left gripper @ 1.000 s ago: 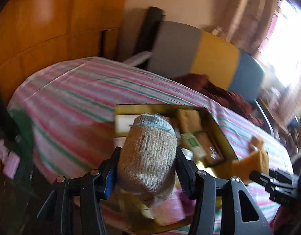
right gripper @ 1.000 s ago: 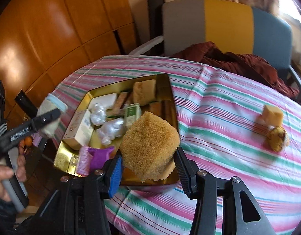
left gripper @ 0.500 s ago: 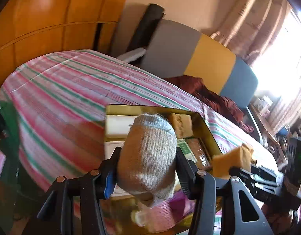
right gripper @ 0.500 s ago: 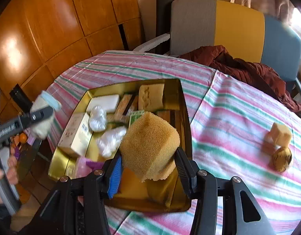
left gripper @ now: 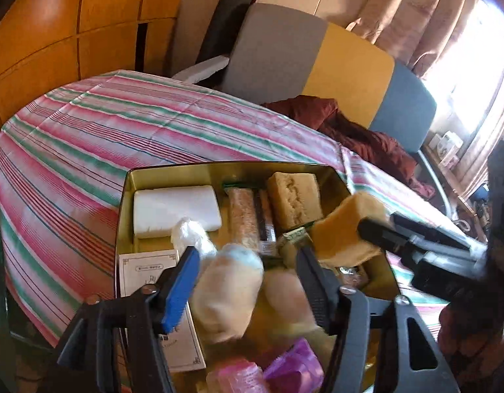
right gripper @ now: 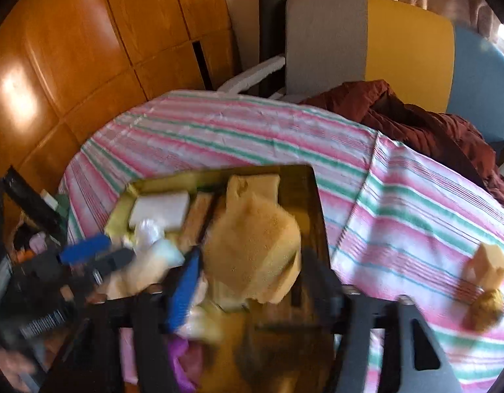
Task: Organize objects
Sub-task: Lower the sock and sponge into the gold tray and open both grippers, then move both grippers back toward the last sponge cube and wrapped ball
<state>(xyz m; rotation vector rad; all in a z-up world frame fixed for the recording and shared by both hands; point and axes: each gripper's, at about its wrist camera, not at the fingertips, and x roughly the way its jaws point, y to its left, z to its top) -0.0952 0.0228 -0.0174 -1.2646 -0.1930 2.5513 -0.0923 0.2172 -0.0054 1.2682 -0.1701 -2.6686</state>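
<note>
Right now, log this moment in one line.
left gripper: open, sock loose over tin | right gripper: shut on sponge

We saw a chair (right gripper: pixel 369 42) banded grey, yellow and blue behind the striped tabletop (right gripper: pixel 238 131), with a dark red garment (right gripper: pixel 425 127) heaped on its seat. Orange wooden panels (right gripper: pixel 88 32) lined the wall, and curtains (left gripper: pixel 412 23) hung by a bright window (left gripper: pixel 484 65).

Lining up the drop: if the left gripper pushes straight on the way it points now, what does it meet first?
Probably the clear plastic bundle just ahead of the rolled sock between the left gripper's fingers, then the white block in the gold tin. Blur leaves depth uncertain.
</note>
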